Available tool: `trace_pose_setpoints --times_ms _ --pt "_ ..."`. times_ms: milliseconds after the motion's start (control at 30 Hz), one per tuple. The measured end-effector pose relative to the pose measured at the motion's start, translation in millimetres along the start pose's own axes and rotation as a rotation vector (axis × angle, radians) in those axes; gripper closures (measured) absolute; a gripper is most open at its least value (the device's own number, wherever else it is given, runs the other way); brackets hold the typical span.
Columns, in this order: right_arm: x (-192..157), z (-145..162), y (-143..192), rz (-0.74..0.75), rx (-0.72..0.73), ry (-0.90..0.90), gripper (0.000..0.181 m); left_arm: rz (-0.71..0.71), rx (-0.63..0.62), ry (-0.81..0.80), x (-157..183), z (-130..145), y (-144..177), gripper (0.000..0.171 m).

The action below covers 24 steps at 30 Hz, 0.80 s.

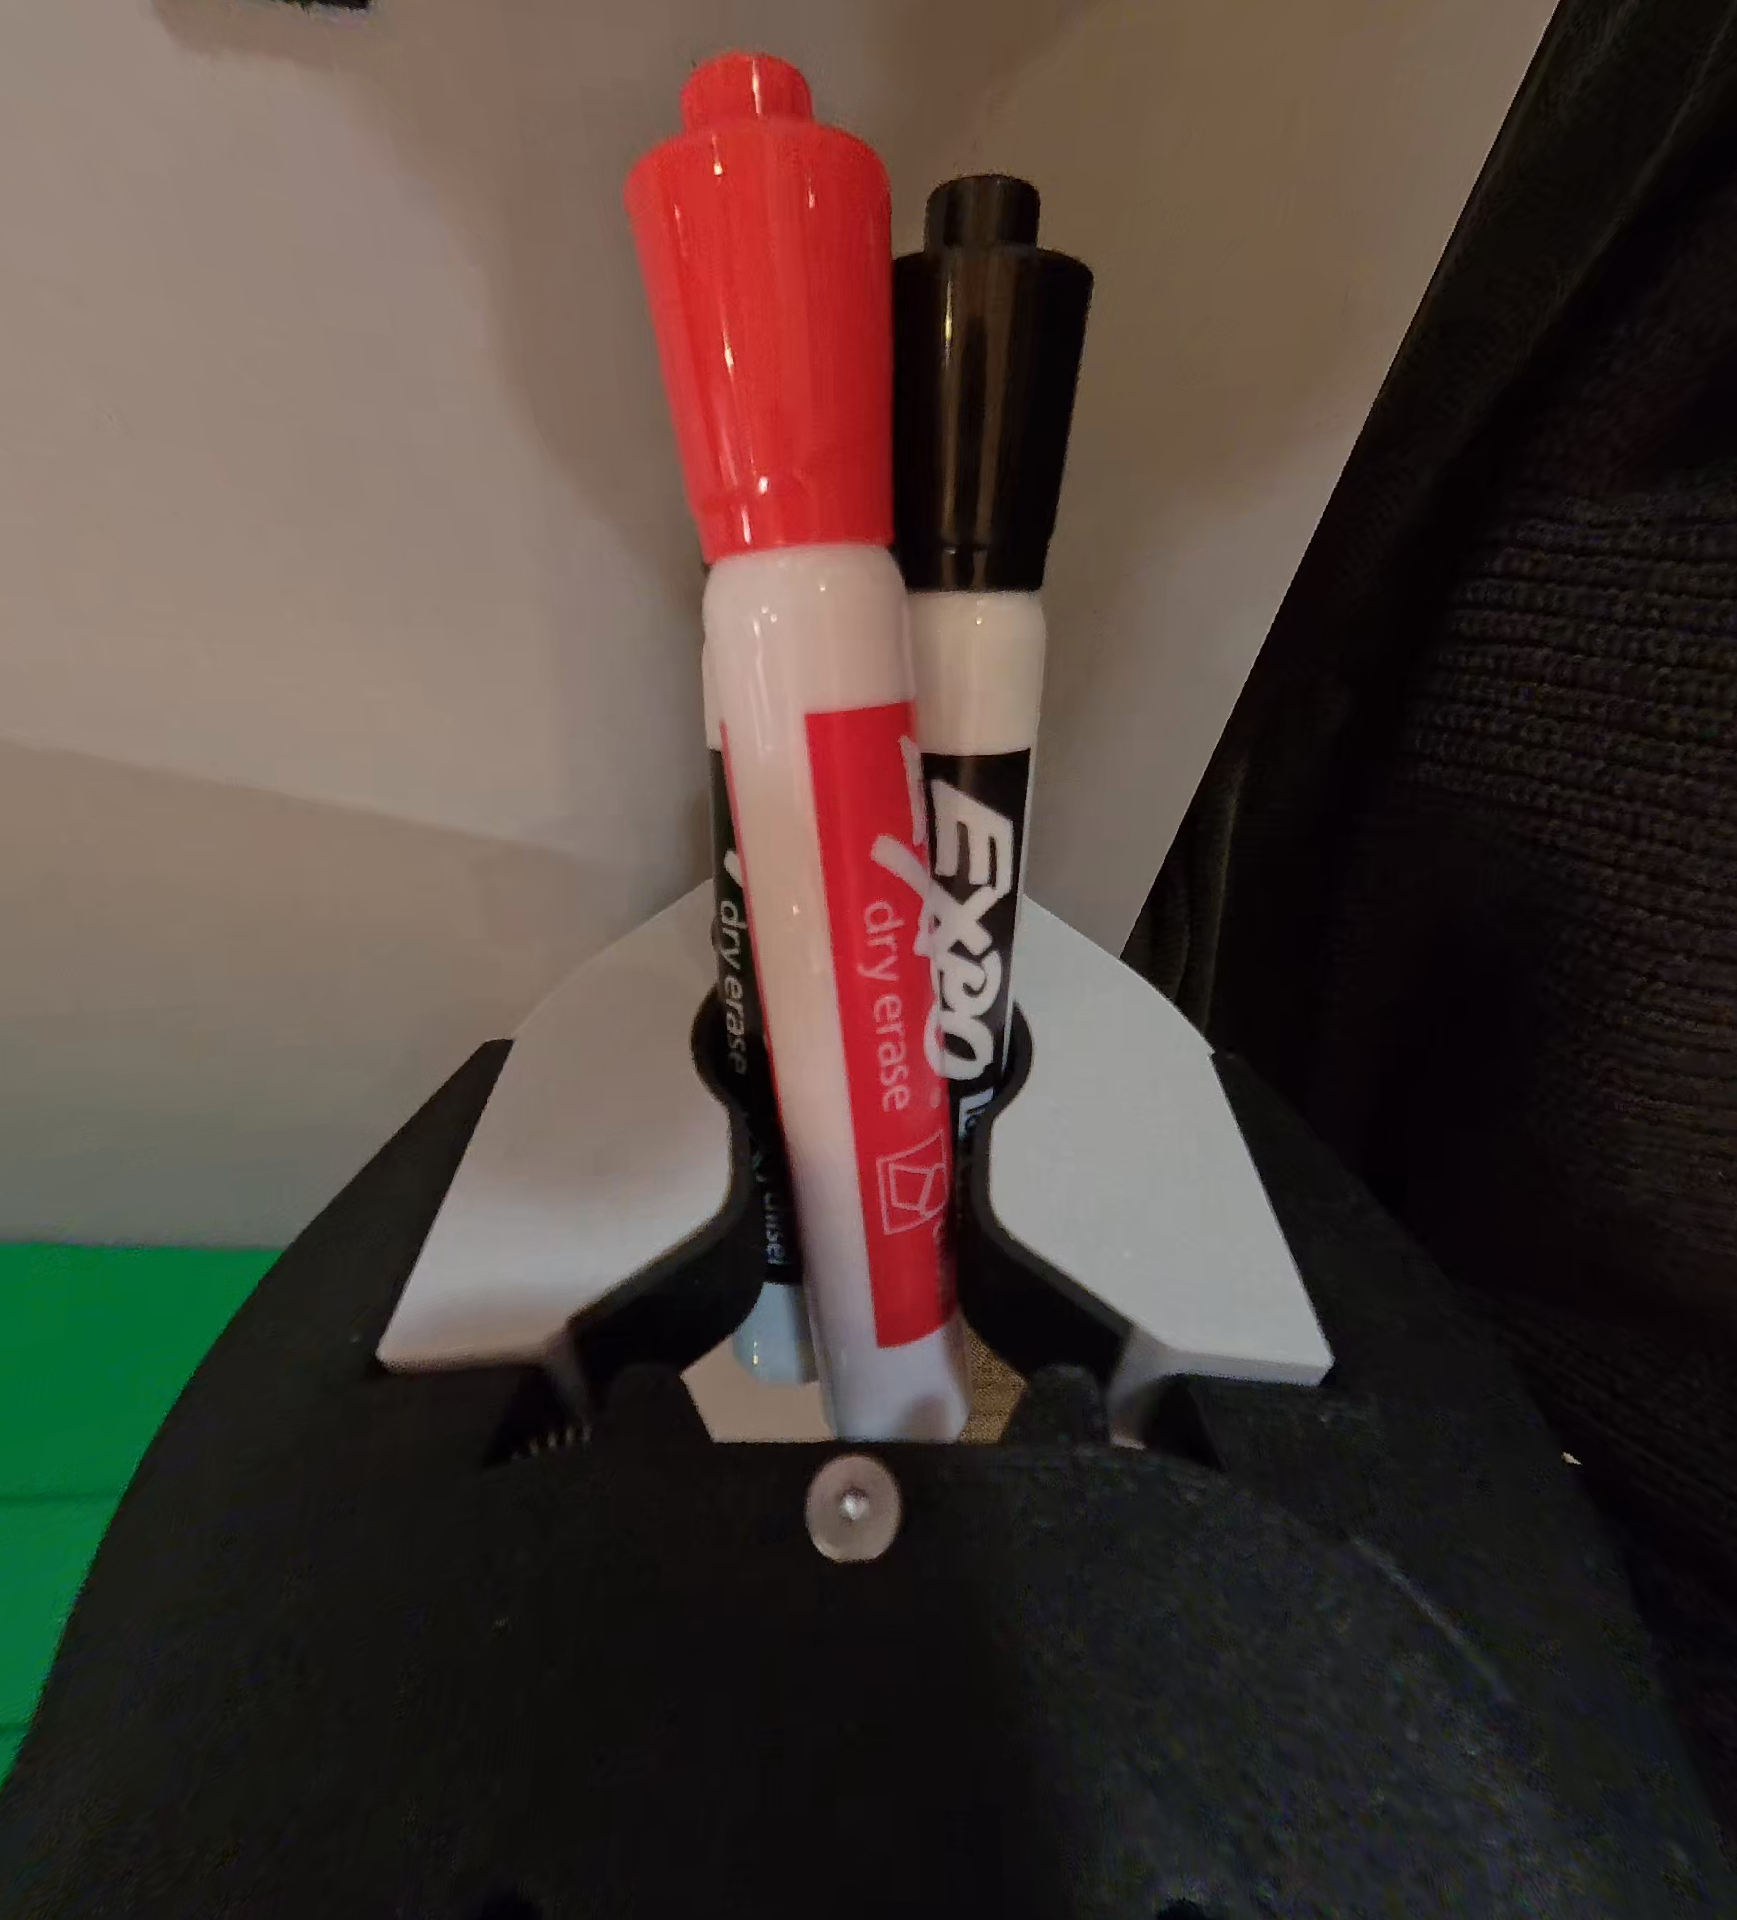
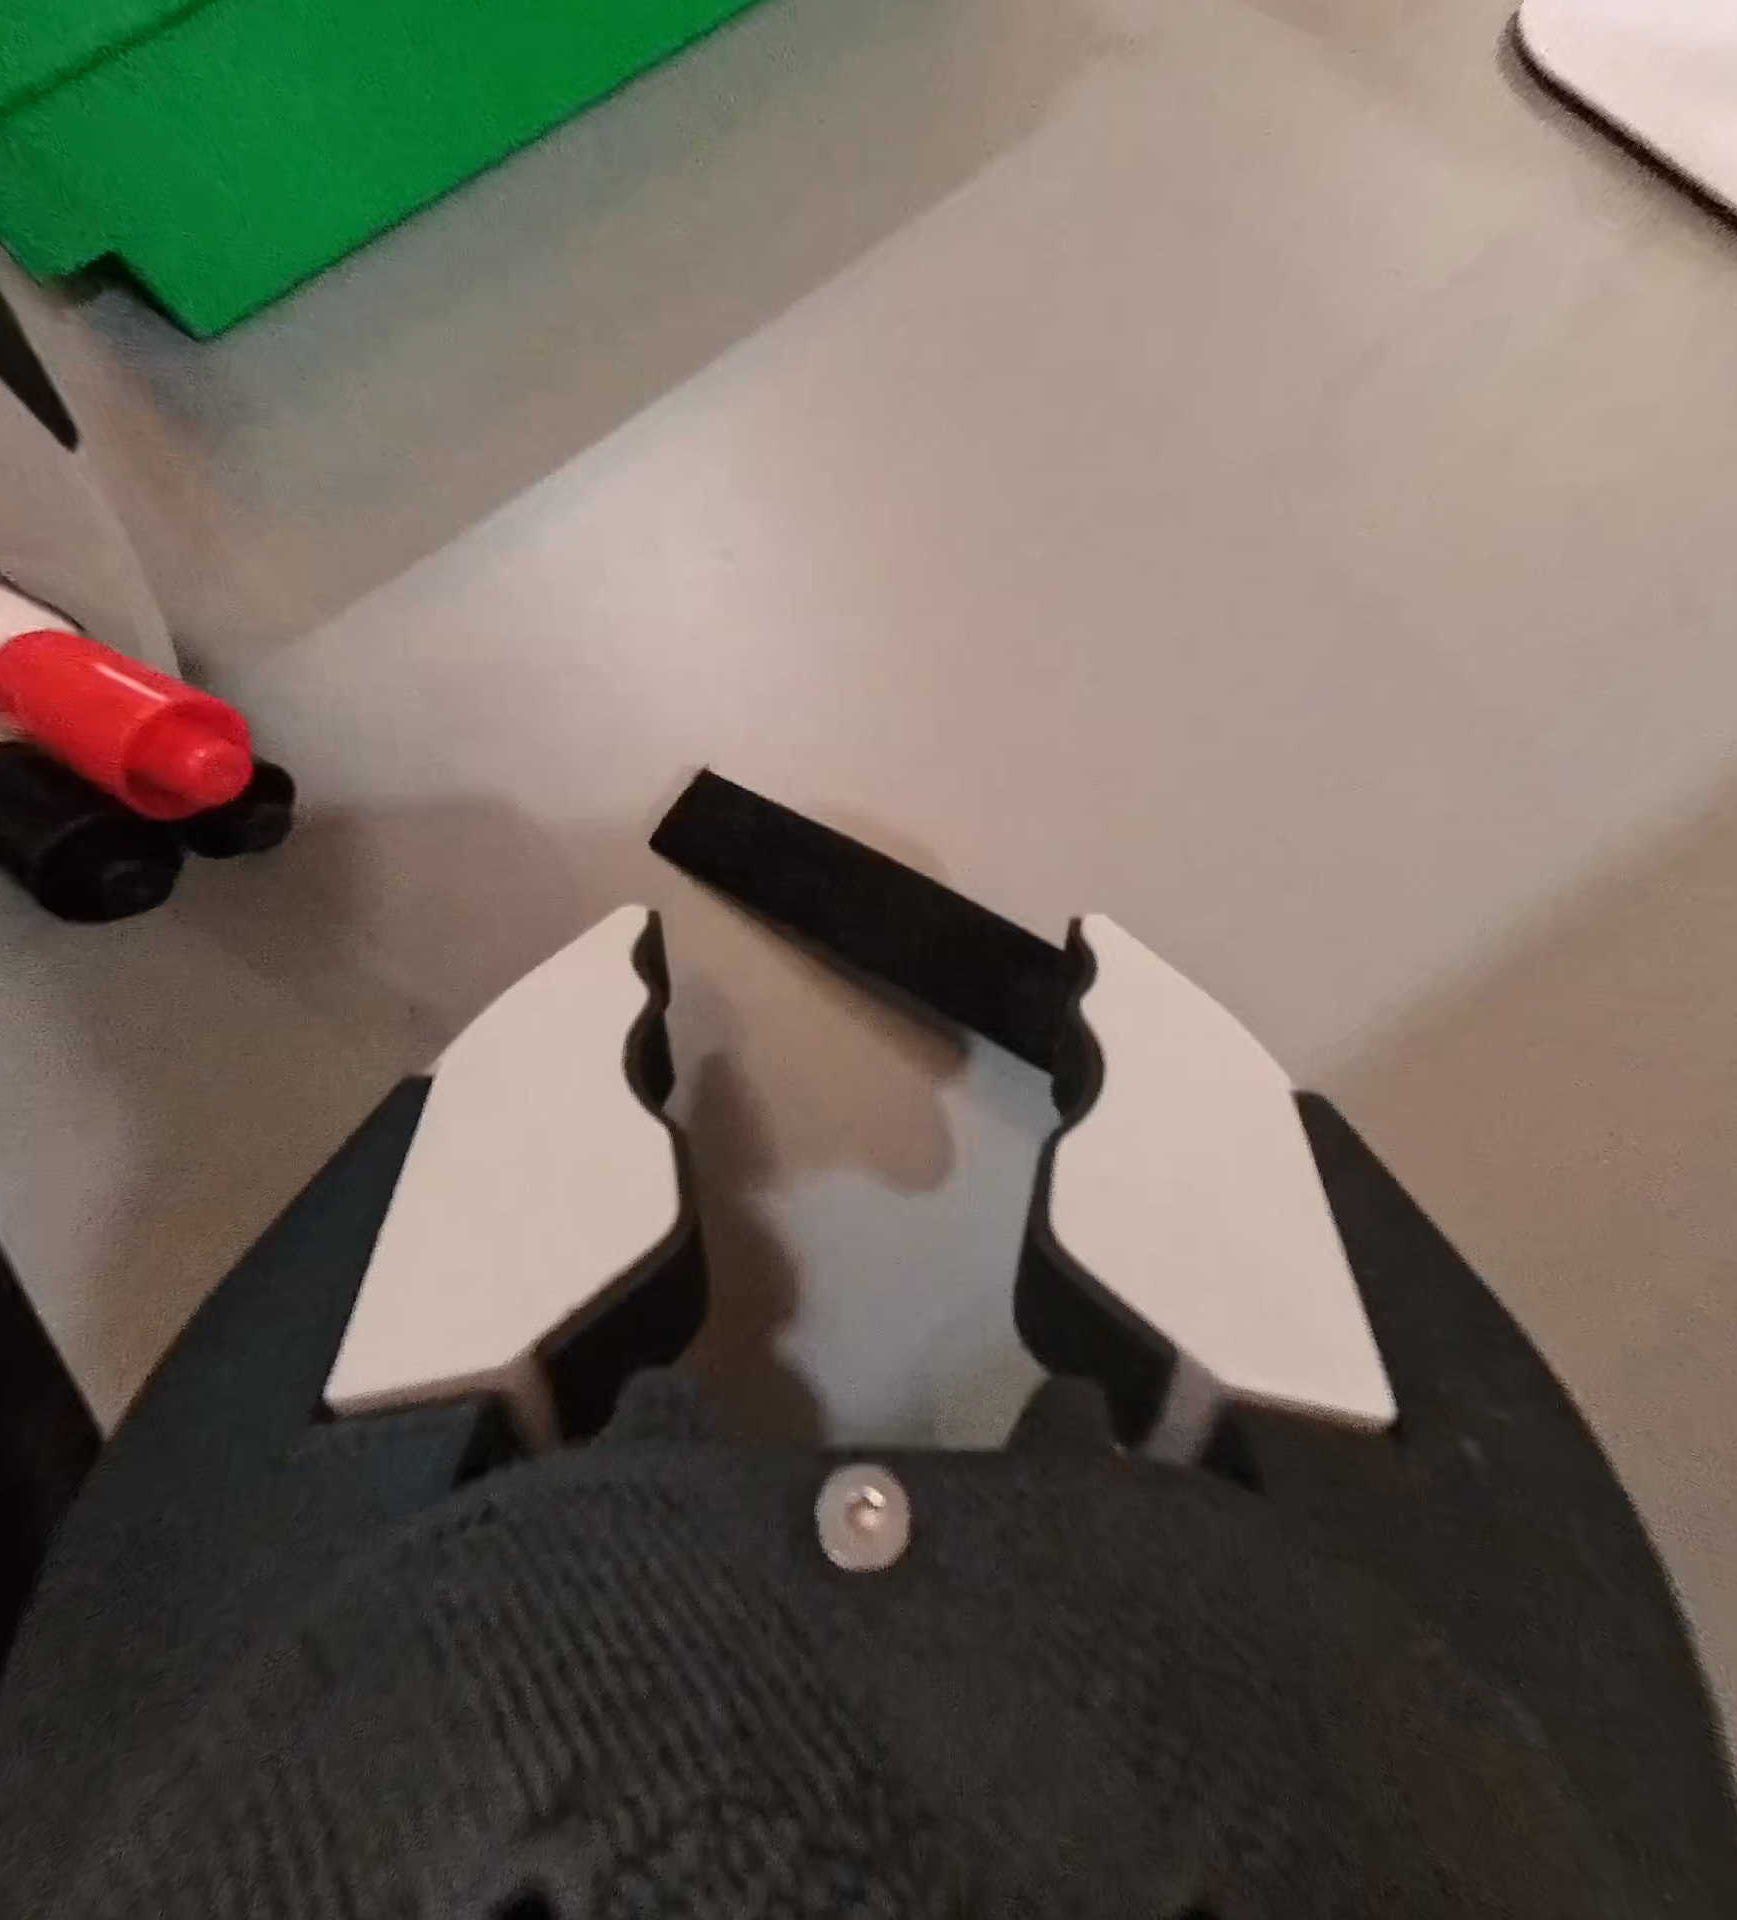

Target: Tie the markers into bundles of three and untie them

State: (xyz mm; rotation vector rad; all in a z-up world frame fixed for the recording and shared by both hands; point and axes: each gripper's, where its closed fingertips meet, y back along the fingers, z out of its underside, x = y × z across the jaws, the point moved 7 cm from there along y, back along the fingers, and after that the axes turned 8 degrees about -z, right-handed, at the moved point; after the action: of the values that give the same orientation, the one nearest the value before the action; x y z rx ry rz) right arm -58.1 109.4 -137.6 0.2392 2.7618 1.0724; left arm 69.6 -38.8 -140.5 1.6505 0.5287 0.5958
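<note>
left claw (image 1: 859, 1049) clamps a bundle of markers: red marker (image 1: 822, 831) in front, black marker (image 1: 983, 582) touching behind. right claw (image 2: 869, 997) gapes wide over the counter (image 2: 1155, 520), its right finger against a black strip (image 2: 843, 904); green board (image 2: 272, 135) beyond.

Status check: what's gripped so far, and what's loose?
Done: the left gripper is shut on a bundle of markers, with a red marker and a black marker showing in front. In hand: the right gripper is open and low over a black strip lying on the table. Left: the strip is not gripped; one end sits against a fingertip.
</note>
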Motion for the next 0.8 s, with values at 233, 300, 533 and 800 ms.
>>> trace_pose_setpoints --times_ms 233,300,533,800 --pt "-9.3 16.6 20.3 -0.038 -0.028 -0.048 0.12 0.02 -0.01 -0.003 -1.4 -0.8 0.2 0.127" --pt "-8.4 13.1 23.4 0.004 0.002 -0.005 0.126 0.021 -0.023 -0.01 -1.6 -1.8 0.3 0.127" --pt "8.1 0.9 30.9 0.114 0.007 0.262 0.135 0.029 -0.022 -0.008 -3.6 -4.1 0.2 0.127" --pt "23.3 -12.6 -7.1 -0.25 -0.223 0.246 0.133 0.018 -0.022 -0.002 -2.5 -3.8 0.0 0.127"
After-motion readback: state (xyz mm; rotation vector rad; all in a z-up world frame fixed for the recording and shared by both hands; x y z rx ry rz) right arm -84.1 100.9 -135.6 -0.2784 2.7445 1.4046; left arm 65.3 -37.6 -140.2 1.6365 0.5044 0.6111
